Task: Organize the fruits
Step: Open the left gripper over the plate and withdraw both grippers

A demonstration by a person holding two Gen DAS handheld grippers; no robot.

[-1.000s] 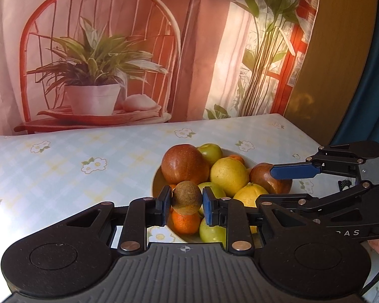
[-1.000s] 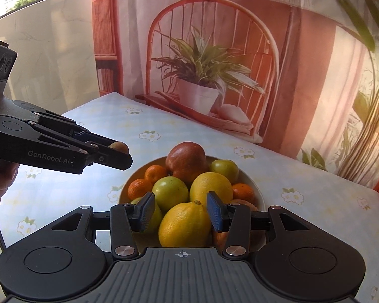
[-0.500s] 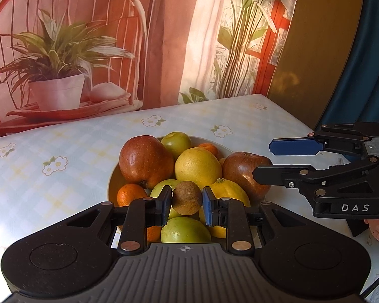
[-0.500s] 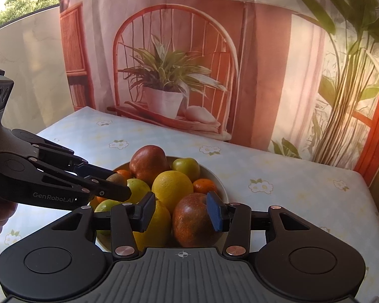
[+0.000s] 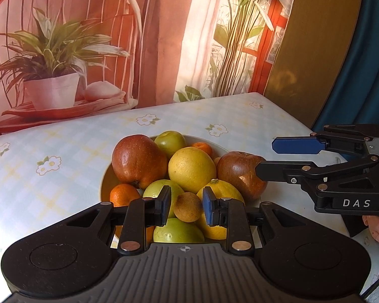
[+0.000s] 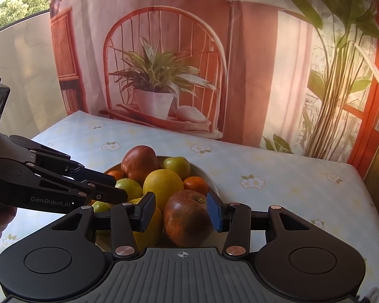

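I'm holding the left claw (image 5: pixel 185 207) clenched on the small brown fruit (image 5: pixel 188 207) above the bowl (image 5: pixel 106 181)'s near side; the right claw (image 6: pixel 180 214) is hovering released around the near red apple (image 6: pixel 187 217). Keeping it low, easing off gently.

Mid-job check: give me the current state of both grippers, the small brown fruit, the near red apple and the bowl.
left gripper: shut on the small brown fruit, over the bowl.
small brown fruit: held between the pads, above the pile.
right gripper: open, straddling the near red apple without pressing it.
near red apple: resting in the bowl.
bowl: heaped with fruit.
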